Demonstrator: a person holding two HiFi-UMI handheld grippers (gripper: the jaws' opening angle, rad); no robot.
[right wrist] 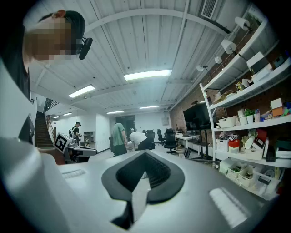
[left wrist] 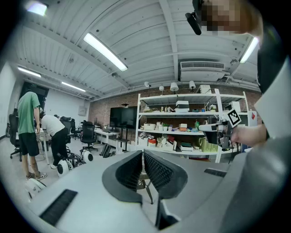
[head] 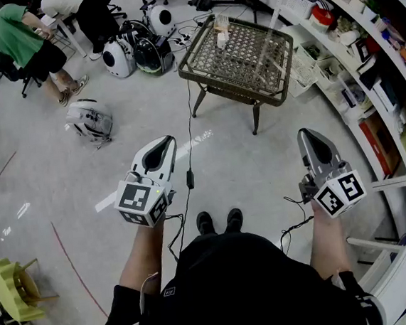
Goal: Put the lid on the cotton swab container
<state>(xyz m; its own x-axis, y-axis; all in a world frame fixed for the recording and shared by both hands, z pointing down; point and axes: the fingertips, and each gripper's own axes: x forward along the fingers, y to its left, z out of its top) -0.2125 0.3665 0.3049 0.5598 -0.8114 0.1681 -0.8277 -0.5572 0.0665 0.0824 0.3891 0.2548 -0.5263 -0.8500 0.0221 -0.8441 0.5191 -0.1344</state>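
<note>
Jaws ribbed, black, clenched empty: left gripper [head: 165, 142], right gripper [head: 306, 135] | woven lattice-top table [head: 231, 86] well ahead

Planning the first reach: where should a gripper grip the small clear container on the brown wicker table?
Probably its side walls, low down, coming in level from the side. The small clear container stands upright near the far corner of the brown wicker table, and thin sticks seem to poke out of its top, so a top grasp looks blocked.

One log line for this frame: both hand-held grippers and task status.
left hand-held gripper: shut, empty | right hand-held gripper: shut, empty | wicker table: ahead across floor, apart from both | task: not begun
</note>
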